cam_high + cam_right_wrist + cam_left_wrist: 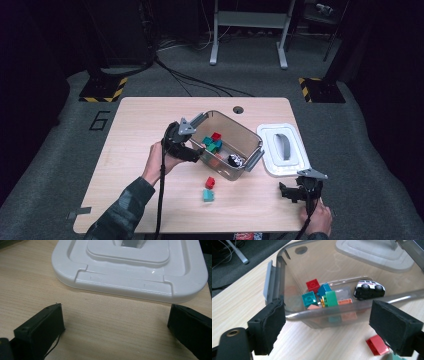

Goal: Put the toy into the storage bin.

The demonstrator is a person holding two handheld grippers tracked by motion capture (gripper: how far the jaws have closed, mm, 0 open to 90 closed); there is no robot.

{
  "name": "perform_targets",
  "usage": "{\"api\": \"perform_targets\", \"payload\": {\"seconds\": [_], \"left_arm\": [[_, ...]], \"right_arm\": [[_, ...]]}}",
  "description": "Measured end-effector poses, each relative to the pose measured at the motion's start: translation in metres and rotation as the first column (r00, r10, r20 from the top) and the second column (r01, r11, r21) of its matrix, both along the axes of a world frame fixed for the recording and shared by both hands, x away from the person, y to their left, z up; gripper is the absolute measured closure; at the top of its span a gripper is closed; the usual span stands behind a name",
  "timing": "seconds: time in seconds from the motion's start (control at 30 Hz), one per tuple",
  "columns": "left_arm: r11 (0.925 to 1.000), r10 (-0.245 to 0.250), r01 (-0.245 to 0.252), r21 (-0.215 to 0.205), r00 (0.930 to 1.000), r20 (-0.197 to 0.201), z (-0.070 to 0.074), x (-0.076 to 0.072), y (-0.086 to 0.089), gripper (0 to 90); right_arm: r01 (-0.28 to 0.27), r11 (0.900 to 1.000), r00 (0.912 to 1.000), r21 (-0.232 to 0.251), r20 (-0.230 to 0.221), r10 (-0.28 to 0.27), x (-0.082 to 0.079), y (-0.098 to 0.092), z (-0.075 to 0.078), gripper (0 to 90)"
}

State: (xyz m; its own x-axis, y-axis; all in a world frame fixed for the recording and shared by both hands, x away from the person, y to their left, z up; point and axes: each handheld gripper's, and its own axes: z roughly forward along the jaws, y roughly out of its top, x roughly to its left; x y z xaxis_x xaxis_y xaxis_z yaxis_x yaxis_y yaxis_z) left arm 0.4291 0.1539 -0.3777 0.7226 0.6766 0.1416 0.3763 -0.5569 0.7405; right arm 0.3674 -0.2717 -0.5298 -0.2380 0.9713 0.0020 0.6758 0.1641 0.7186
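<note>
A clear plastic bin (248, 136) stands mid-table, holding a red brick (216, 136), teal, blue and green bricks and a small toy car (235, 160). My left gripper (199, 155) hovers at the bin's near-left wall, open, nothing between its pads. In the left gripper view the bin (282, 272) sits just beyond the left gripper (331, 325), with the red brick (313, 285) and toy car (369, 289) inside. A loose red brick (210, 182) and a teal brick (208, 195) lie on the table in front of the bin. My right gripper (286, 192) rests open at the front right.
The bin's white lid (282, 149) lies flat to the right of the bin, just ahead of the right gripper (115, 332) and close to the table's right edge; the lid (130, 267) is upside up with a grey handle. A cable hole (238, 109) is at the table's back.
</note>
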Motion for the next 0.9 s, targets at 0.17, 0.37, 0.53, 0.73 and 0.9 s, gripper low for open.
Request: {"api": "perform_targets", "payload": {"seconds": [0.17,0.37,0.53,0.73,0.9], "left_arm": [[0.9999,0.002,-0.001,0.013,0.9998,-0.018,-0.010,-0.010,0.002,10.9],[0.9999,0.001,-0.001,0.013,0.9988,-0.050,-0.026,-0.017,0.003,8.2],[0.9998,-0.004,0.006,0.018,0.9971,-0.076,-0.041,-0.025,0.002,7.5],[0.9991,-0.029,0.032,0.027,0.9942,-0.104,-0.060,-0.035,-0.001,5.4],[0.9975,-0.068,0.070,0.013,0.9891,-0.131,-0.075,-0.044,-0.003,3.8]], "right_arm": [[0.000,1.000,1.0000,0.000,0.000,0.000,0.000,0.000,0.000,0.0],[0.000,1.000,1.0000,0.000,0.000,0.000,0.000,0.000,0.000,0.0],[0.000,1.000,1.0000,0.000,0.000,0.000,0.000,0.000,0.000,0.0],[0.000,1.000,1.0000,0.000,0.000,0.000,0.000,0.000,0.000,0.0],[0.000,1.000,1.0000,0.000,0.000,0.000,0.000,0.000,0.000,0.0]]}}
